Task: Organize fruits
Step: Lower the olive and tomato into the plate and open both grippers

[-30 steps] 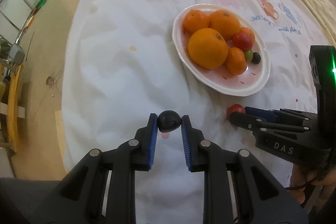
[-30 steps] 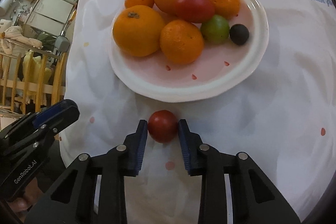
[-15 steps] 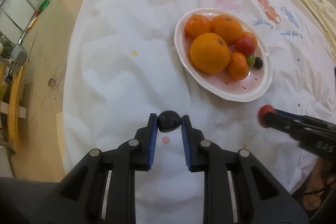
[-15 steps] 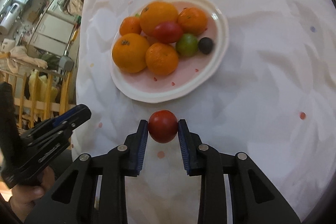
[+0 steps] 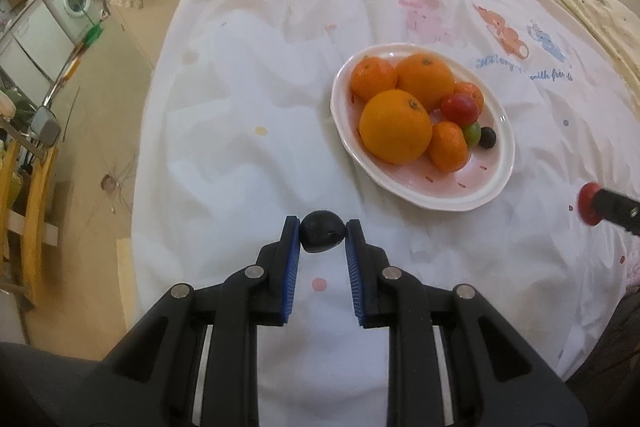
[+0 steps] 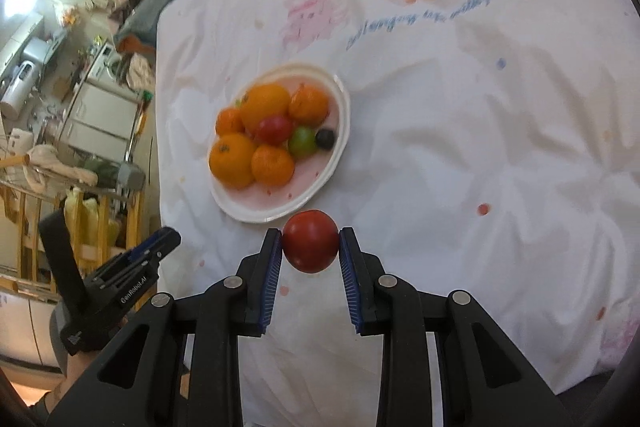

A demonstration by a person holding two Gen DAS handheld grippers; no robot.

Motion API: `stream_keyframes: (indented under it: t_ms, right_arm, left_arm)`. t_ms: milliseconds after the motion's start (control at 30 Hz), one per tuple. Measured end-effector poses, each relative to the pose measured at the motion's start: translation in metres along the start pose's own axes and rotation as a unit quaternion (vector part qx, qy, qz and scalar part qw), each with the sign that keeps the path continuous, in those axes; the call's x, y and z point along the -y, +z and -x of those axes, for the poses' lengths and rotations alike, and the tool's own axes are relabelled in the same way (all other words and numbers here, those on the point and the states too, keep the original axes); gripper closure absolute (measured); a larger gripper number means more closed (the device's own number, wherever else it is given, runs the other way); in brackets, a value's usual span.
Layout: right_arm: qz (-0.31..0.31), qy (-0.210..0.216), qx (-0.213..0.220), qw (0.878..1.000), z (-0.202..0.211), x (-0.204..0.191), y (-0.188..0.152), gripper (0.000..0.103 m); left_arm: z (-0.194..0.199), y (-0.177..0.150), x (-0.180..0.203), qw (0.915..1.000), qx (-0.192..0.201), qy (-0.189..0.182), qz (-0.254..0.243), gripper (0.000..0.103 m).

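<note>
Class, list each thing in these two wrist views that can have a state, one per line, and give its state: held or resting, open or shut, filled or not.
Left gripper: jaws shut on the small dark round fruit.
Right gripper: jaws shut on the round red tomato-like fruit, lifted off the cloth.
White oval plate: resting on the cloth, filled with fruit.
Large orange: lying on the plate.
White printed tablecloth: spread out, wrinkled.

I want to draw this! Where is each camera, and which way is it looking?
Left wrist: sits on the left claw, looking down along it at a dark fruit it grips and the plate on the white cloth; only claw arms show.
Right wrist: sits on the right claw, looking down at its red fruit; a hand shows lower left.
Shared: the plate, and each sees the other claw.
</note>
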State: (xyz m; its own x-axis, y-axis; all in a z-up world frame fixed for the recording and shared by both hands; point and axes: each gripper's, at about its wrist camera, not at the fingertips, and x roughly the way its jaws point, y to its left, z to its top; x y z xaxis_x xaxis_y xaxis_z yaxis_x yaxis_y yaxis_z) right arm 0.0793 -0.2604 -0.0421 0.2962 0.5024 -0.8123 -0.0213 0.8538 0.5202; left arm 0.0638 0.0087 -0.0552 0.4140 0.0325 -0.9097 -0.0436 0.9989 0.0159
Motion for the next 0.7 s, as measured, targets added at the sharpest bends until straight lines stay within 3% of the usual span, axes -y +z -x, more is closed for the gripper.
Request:
stream_keyframes:
  t_ms: [167,267,700]
  right_arm:
    - [0.007,-0.022,0.061,0.998,0.031,-0.002,0.008,0.072]
    - [0.006,-0.012,0.099,0.995,0.048,-0.002,0.014,0.072]
    - [0.013,0.017,0.13,0.991,0.058,-0.004,0.052,0.072]
  left_arm:
    - [0.011,0.007,0.001,0.9997,0.022,0.003,-0.002,0.084]
    - [0.023,0.014,0.003,0.9992,0.04,0.001,-0.003,0.084]
    - [0.059,0.064,0.027,0.9952,0.085,-0.031,-0.037,0.084]
